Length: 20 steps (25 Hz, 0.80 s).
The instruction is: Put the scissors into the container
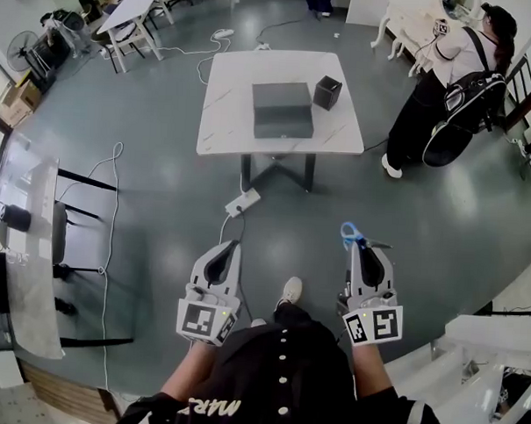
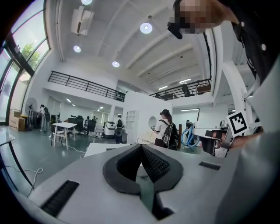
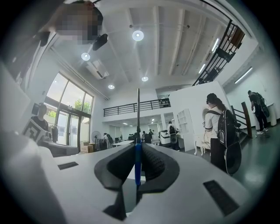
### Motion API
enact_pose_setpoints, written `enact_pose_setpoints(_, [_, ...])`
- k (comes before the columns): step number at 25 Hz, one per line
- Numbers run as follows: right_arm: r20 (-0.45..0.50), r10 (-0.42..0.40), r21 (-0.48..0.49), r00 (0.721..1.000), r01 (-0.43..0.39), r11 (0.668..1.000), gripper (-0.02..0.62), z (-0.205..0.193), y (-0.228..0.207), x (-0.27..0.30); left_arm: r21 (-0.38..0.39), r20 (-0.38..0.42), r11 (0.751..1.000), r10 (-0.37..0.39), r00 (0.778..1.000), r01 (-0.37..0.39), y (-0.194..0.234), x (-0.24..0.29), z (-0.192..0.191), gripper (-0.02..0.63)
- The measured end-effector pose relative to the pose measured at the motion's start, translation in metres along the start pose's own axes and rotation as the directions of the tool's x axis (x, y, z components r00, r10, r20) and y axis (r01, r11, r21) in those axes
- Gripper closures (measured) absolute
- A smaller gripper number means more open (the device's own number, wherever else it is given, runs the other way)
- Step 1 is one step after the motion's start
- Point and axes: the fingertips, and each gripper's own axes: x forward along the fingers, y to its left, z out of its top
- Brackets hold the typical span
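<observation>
carry step, i judge. my right gripper (image 1: 367,253) is clenched on the scissors (image 1: 352,232), which sit edge-on between the pads with the blue handle at the tips. left gripper (image 1: 223,251) is pressed together, nothing in it. the container (image 1: 327,92) sits on the white table (image 1: 224,117) well ahead, beside a grey box (image 1: 282,109). next — reach the table, bring the scissors over its open top, then let go.

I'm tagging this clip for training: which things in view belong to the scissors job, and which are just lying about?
Part of the job:
scissors
right gripper, shut on the scissors
small black container, on the white table

Just lying about:
grey box, beside the container
power strip, on the floor
floor fan, far left
</observation>
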Motion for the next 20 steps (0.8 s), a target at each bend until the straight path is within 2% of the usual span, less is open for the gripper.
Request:
enact_pose_setpoints(13, [0.030,0.007,0.021,1.000,-0.007,1.000,0.543,0.004,-0.062,0.061,0.024,0.002,1.000,0.018,1.000,-0.018,0.006,0.082,0.009,0.580])
enact_pose_setpoints(20, [0.029,0.044,0.023,0.999,-0.045,0.999,0.543,0.001,-0.086,0.088,0.024,0.006,0.998,0.059,0.998,-0.059,0.010,0.113,0.011,0.580])
